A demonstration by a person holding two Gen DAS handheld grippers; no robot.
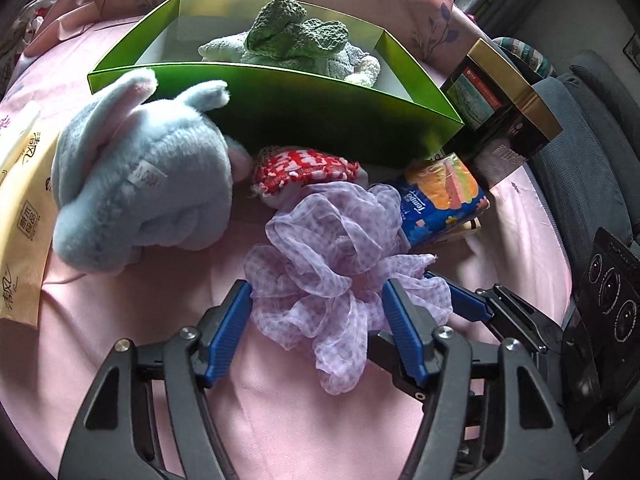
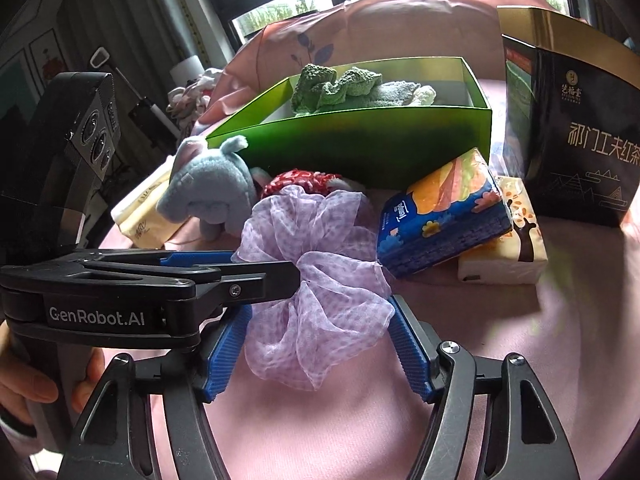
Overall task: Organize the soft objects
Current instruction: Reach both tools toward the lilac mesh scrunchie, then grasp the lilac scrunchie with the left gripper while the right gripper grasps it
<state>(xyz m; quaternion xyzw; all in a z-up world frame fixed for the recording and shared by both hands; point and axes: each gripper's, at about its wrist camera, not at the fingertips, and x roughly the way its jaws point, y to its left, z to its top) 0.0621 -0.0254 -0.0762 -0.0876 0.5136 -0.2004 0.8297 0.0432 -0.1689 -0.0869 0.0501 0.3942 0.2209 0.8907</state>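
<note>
A crumpled purple gauze scrunchie (image 1: 332,264) (image 2: 312,280) lies on the pink bed sheet (image 1: 280,420). My left gripper (image 1: 316,288) straddles it, and both blue pads touch the fabric. My right gripper (image 2: 320,306) holds the same scrunchie from the other side, its pads against the gauze. Each gripper crosses the other's view: the right gripper (image 1: 460,300) from the right, the left gripper (image 2: 288,276) from the left. A blue plush elephant (image 1: 140,184) (image 2: 208,192) and a red-white knitted piece (image 1: 308,168) lie by the green box (image 1: 320,120) (image 2: 360,144), which holds green and grey towels (image 1: 288,36).
A blue tissue pack (image 1: 444,200) (image 2: 440,224) leans on a white pack (image 2: 508,248). A black and gold tea box (image 2: 580,140) stands at the right. A yellow tissue pack (image 1: 24,216) lies at the left. Pink pillows sit behind the box. A hand (image 2: 24,388) grips the left handle.
</note>
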